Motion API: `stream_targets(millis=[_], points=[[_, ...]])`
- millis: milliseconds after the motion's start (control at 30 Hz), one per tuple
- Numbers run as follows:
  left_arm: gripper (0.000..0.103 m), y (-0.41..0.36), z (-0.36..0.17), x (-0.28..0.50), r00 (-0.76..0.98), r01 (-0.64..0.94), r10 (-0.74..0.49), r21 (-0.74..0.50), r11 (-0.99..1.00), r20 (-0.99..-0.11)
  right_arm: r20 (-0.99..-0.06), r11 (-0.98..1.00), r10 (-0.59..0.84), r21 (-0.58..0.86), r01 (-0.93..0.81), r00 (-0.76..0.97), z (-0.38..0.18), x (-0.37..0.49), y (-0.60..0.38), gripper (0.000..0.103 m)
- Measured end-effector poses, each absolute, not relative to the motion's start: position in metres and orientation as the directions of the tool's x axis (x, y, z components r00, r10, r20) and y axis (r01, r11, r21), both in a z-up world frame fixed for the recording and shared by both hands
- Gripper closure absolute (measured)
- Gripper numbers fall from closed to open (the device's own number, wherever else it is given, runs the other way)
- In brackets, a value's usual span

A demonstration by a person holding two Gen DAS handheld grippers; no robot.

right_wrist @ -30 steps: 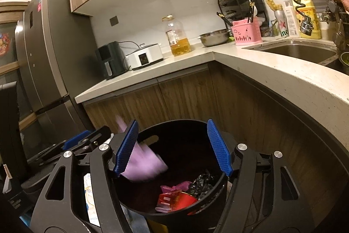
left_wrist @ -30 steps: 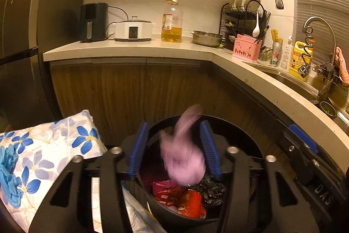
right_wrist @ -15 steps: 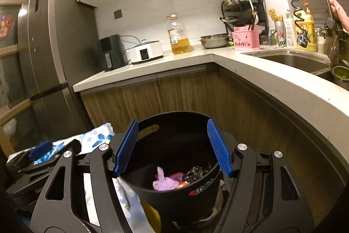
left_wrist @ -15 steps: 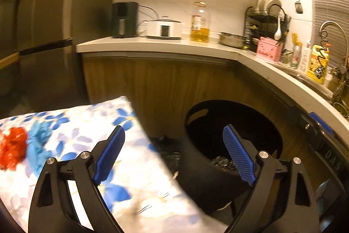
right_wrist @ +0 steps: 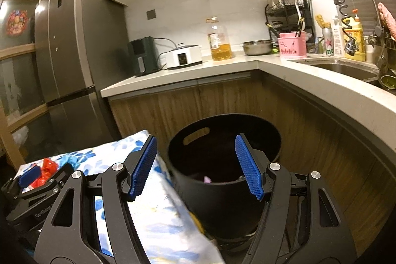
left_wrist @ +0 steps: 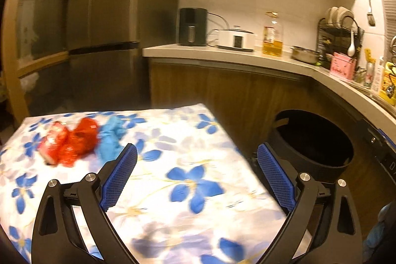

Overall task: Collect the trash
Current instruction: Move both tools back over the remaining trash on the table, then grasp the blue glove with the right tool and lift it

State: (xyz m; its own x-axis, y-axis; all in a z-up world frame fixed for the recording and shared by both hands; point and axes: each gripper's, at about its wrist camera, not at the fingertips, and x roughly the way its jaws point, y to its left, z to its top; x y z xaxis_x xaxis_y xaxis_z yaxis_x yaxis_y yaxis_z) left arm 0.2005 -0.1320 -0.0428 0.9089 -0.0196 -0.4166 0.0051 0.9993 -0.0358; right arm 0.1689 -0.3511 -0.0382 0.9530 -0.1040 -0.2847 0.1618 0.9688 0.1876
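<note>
1. Nearest, the left gripper [left_wrist: 196, 176] hangs over the flowered tablecloth [left_wrist: 158, 189]; its jaws are opening, close to their widest, and nothing lies between them.
2. Beside it, the right gripper [right_wrist: 195, 166] points at the black bin [right_wrist: 224, 180]. Its jaws stand partly apart and hold nothing. The bin only shows between them from behind, and no pad touches it.
3. Further along the cloth lie the pieces left to collect: a crumpled red wrapper [left_wrist: 68, 144] and, touching its right side, a crumpled blue piece [left_wrist: 110, 137]. Both sit toward the far left of the table [left_wrist: 250, 180], well apart from the bin, which stands on the floor off the table's right edge.
4. Judging by the creases and shine, the red wrapper is thin film: very light, soft, a little slippery, and likely to spring back or slide under a shallow pinch. A hold across its thickest bunched middle looks safest.
5. The blue piece is blurred; it seems soft and light too, perhaps cloth or thin plastic. Taking its raised hump should avoid snagging the tablecloth beneath.
6. Farthest, the worktop [left_wrist: 247, 57] holds appliances and an oil bottle [left_wrist: 272, 41], none of it trash.
</note>
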Motion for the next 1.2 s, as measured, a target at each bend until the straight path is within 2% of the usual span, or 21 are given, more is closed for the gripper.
stream_targets(millis=[300, 633, 900, 1200], points=[[0.009, -0.063, -0.046, 0.18, 0.913, -0.144, 0.113, -0.051, 0.988, -0.391, -0.301, 0.982, 0.01, 0.183, 0.048, 0.954, -0.045, 0.177, -0.291, 0.038], [0.009, 0.016, -0.052, 0.163, 0.887, -0.312, 0.261, -0.079, 0.947, -0.38, -0.338, 0.973, 0.215, 0.154, -0.172, 0.916, -0.063, 0.217, -0.183, 0.038], [0.009, 0.065, -0.053, 0.158, 0.863, -0.404, 0.334, -0.123, 0.906, -0.379, -0.41, 0.95, 0.311, 0.122, -0.287, 0.857, -0.088, 0.264, -0.101, 0.043], [0.009, 0.093, -0.054, 0.165, 0.853, -0.431, 0.353, -0.139, 0.891, -0.383, -0.532, 0.942, 0.332, 0.136, -0.308, 0.779, -0.116, 0.323, -0.058, 0.051]])
